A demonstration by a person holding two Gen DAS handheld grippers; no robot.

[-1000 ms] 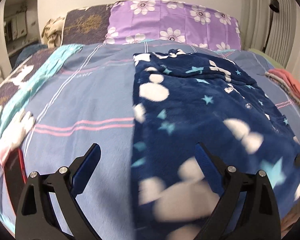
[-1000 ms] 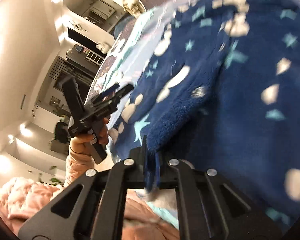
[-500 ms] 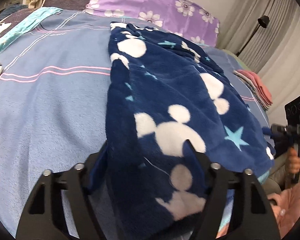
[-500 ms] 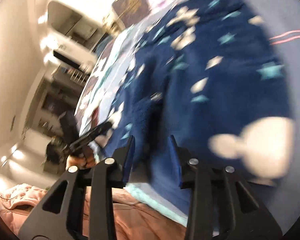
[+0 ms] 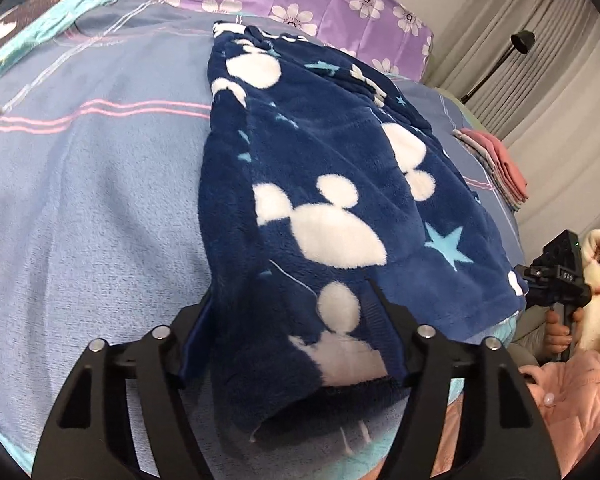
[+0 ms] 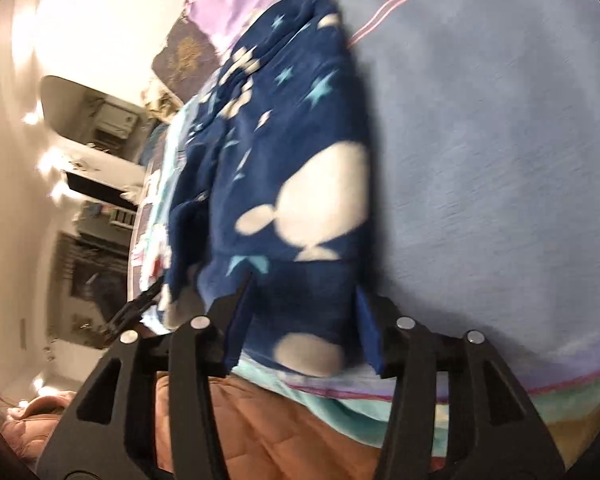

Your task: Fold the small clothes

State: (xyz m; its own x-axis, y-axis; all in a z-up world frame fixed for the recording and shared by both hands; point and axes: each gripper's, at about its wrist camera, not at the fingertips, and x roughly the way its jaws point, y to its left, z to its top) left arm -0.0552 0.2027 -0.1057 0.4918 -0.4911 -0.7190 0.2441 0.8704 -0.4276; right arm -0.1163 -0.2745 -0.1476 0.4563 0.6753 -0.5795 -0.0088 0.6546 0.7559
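A navy fleece garment (image 5: 332, 184) with white mouse heads and stars lies folded lengthwise on the blue bed cover (image 5: 92, 200). My left gripper (image 5: 290, 316) is at its near end with a thick bunch of fleece filling the gap. Its jaws are easing open, and the pads still touch the cloth. In the blurred right wrist view the garment (image 6: 300, 140) runs away from my right gripper (image 6: 304, 320). That gripper's jaws are opening, with the near hem lying loose between them. The right gripper (image 5: 556, 280) also shows at the garment's right corner, held in a hand.
A stack of folded pink and grey clothes (image 5: 496, 164) sits on the bed's right side. A purple flowered pillow (image 5: 320, 4) lies at the head. A floor lamp (image 5: 516, 40) and curtains stand beyond. The person's pink sleeve (image 5: 568, 392) is by the bed's near edge.
The left gripper tipped down and its jaws came in around the garment's near end. The right gripper let go of the fold it pinched, rolled, swung across to the hem and spread its jaws.
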